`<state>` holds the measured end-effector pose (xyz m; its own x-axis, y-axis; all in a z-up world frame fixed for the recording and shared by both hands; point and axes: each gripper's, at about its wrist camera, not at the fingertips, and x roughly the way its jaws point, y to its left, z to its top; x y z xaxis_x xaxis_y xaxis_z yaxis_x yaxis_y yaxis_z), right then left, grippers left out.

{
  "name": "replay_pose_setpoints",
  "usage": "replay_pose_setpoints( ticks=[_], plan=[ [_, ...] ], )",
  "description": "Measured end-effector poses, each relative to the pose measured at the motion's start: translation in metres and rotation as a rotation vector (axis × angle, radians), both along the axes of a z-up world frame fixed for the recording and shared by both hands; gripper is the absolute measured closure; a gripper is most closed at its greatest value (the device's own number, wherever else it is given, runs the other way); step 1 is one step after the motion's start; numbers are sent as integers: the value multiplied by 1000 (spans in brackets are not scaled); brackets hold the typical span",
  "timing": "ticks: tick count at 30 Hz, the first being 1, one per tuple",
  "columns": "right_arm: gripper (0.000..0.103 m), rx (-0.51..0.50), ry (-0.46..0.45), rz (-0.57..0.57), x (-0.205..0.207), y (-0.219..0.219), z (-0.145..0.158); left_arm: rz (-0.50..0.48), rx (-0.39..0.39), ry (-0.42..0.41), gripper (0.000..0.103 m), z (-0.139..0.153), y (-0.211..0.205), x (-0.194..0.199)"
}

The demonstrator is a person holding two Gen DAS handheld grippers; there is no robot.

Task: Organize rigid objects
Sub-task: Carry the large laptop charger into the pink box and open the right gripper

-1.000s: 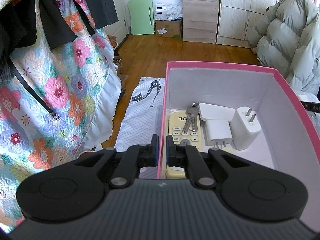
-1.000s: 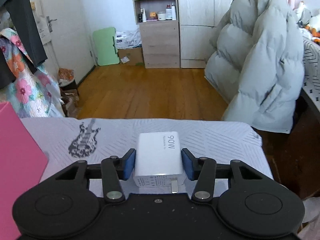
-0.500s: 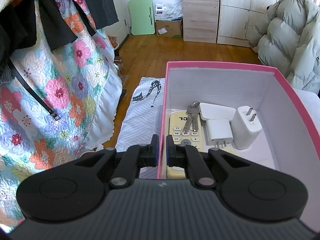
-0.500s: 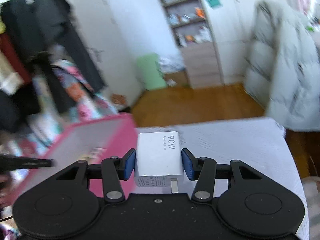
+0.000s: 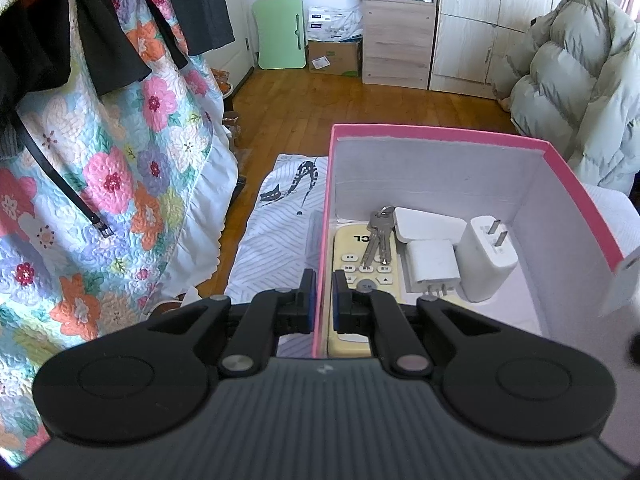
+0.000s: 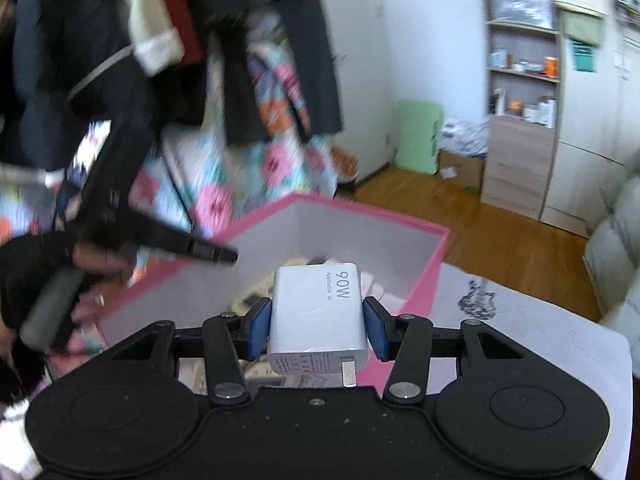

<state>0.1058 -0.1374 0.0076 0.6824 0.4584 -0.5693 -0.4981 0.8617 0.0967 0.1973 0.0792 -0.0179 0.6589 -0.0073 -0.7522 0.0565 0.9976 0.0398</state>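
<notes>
The right claw (image 6: 316,322) grips a white charger (image 6: 318,312) by its flat sides, blue pads pressed against it; its top reads "90W" with "Applicable to" beside it, and one metal prong sticks out toward the camera. The charger hangs above the near part of the pink box (image 6: 428,276), whose far right corner lies just ahead and right of the claw.

The left claw (image 5: 323,300) is clamped on the box's left wall (image 5: 323,240), one finger outside and one inside. Just ahead of it inside the box lies a cream remote (image 5: 352,264) with the letters "CL" readable, a bunch of keys (image 5: 376,236) resting on it. Right of the remote sit three white chargers (image 5: 434,264), the rightmost standing with its prongs up. Bare white floor shows in the box's right near area. Left of the claw, outside the wall, a striped cloth (image 5: 272,240) with a guitar print covers the desk.
</notes>
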Motion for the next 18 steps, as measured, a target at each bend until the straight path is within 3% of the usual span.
replay_pose_setpoints(
  ticks=[12, 18],
  plan=[
    [49, -304, 103, 192, 50, 33, -5, -5, -9, 0, 98, 0, -1, 0],
    [50, -359, 163, 297, 60, 33, -21, -4, -6, 1, 97, 0, -2, -1]
  ],
)
